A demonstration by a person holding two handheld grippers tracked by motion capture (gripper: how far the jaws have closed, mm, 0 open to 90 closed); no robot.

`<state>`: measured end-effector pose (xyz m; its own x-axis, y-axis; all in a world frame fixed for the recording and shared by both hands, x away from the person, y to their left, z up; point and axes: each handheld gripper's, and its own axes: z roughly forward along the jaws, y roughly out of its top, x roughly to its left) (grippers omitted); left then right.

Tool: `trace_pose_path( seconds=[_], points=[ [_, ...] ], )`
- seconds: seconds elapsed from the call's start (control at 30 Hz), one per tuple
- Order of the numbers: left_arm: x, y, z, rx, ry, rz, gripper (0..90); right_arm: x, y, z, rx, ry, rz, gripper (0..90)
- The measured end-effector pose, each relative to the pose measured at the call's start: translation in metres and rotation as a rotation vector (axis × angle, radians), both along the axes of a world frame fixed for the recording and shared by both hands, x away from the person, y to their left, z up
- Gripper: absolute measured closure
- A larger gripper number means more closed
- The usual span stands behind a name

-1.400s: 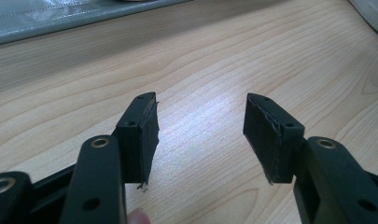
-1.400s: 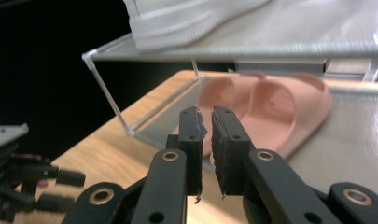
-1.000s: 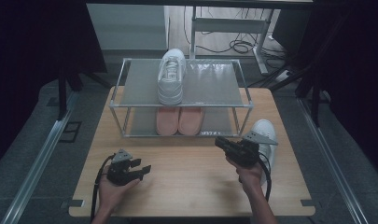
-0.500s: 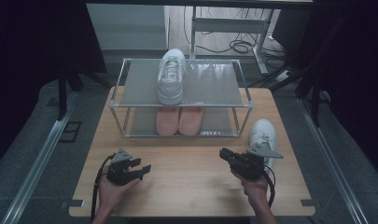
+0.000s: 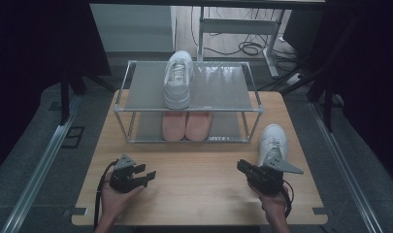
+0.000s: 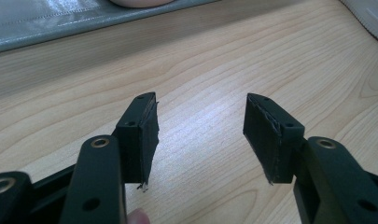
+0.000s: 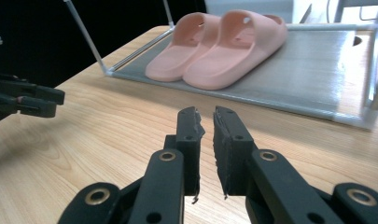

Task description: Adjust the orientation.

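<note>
White shoe (image 5: pixel 272 141) lies on surface (image 5: pixel 199 189) just beyond right gripper (image 5: pixel 244 167), long axis pointed at rack (image 5: pixel 189 109); right fingers nearly together, nothing held. Left gripper (image 5: pixel 149 174) well apart, fingers spread, empty.

Pale, matt wood-grain bench (image 5: pixel 199 184); on it a metal-framed rack (image 5: pixel 189 94) with grey cloth-like shelves; under its top shelf, smooth matt pink slippers (image 7: pixel 219 46).

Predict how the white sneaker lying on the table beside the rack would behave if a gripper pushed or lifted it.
The white sneaker probably slides rather than rolls, since it rests flat on its sole on the smooth wooden table. Its upper looks padded, so it likely dents somewhat under a grip while the sole stays stiffer.
</note>
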<state>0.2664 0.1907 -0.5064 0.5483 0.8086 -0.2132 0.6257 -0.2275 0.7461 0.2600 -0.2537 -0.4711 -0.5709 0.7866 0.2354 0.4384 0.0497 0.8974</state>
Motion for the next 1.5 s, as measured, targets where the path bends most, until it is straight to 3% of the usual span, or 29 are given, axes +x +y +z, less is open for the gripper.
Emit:
trace_pose_path(
  seconds=[0.4,1.0,1.5],
  points=[
    [0.000,0.000,0.000,0.000,0.002,0.000,45.2,-0.005,-0.014,-0.003,-0.030,0.008,-0.037,87.6],
    [-0.001,-0.001,-0.001,0.001,0.006,-0.001,45.1,-0.020,-0.034,-0.013,-0.073,0.041,-0.117,89.3],
    [-0.001,0.001,-0.001,0.001,0.005,0.000,45.0,-0.019,-0.026,-0.021,-0.177,0.058,-0.158,89.3]
  ],
)
